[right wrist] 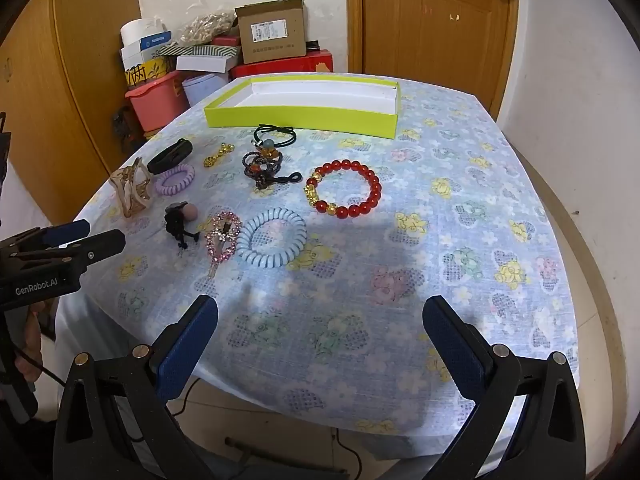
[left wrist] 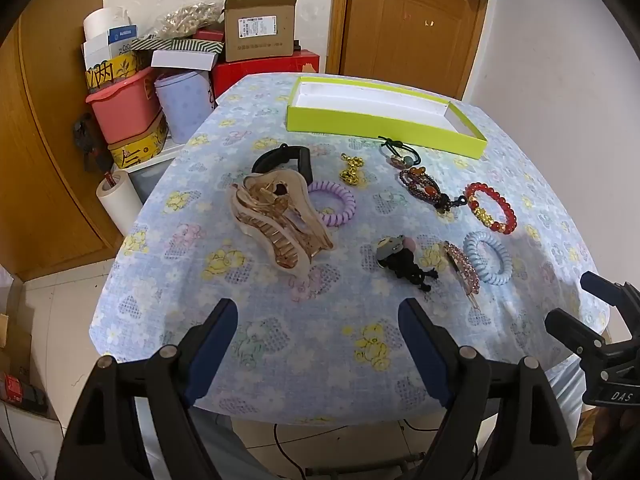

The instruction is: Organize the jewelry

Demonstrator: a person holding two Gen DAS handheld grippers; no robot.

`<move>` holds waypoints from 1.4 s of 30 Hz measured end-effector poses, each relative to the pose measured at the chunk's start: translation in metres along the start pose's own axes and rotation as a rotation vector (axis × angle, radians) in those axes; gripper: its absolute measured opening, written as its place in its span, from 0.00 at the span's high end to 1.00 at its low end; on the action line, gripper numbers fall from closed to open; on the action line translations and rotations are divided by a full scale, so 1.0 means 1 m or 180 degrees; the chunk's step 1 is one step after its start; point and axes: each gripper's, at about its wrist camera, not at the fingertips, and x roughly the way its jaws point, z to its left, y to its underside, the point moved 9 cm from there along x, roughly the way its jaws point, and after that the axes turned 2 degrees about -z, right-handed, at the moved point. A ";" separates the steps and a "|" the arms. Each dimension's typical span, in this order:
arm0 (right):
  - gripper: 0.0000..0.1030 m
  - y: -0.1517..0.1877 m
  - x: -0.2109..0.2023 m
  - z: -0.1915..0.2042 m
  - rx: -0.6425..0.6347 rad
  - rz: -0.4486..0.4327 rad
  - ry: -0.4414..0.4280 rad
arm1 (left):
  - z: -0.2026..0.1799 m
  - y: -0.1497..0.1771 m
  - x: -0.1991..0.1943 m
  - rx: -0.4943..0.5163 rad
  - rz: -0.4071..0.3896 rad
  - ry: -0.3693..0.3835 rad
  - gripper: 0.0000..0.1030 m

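A lime-green tray (left wrist: 384, 125) (right wrist: 300, 115) stands empty at the table's far side. Jewelry lies loose on the flowered cloth: a beige hair claw (left wrist: 280, 220) (right wrist: 132, 190), a black band (left wrist: 280, 160), a purple coil tie (left wrist: 334, 202) (right wrist: 175, 180), a gold chain (left wrist: 352, 170), a dark bead bracelet (left wrist: 424, 188) (right wrist: 262, 166), a red bead bracelet (left wrist: 490, 208) (right wrist: 346, 190), a blue coil tie (left wrist: 488, 258) (right wrist: 272, 242), a pink rhinestone clip (left wrist: 462, 268) (right wrist: 224, 236) and a black charm tie (left wrist: 404, 260) (right wrist: 180, 220). My left gripper (left wrist: 318, 312) and right gripper (right wrist: 320, 312) are open and empty above the near edge.
Boxes, a pink bin (left wrist: 124, 108) and paper rolls are stacked beyond the table's far left corner. A wooden door (left wrist: 408, 20) stands behind the tray. The right gripper shows at the right edge of the left wrist view (left wrist: 592, 320).
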 end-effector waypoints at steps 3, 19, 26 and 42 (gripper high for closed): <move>0.01 0.000 0.000 0.001 0.0002 0.0001 0.0002 | 0.000 0.000 0.000 0.0004 0.0002 0.0003 0.18; 0.01 0.000 0.001 0.000 0.0002 0.0002 -0.0002 | -0.006 0.000 0.003 -0.0004 -0.0039 0.0012 0.18; 0.01 0.000 0.001 0.001 0.0003 0.0000 -0.0001 | -0.006 0.002 0.004 -0.0002 0.0004 0.0004 0.18; 0.01 0.000 0.001 0.000 0.0000 -0.0004 -0.0014 | -0.003 0.003 0.008 -0.0039 0.0070 0.0021 0.18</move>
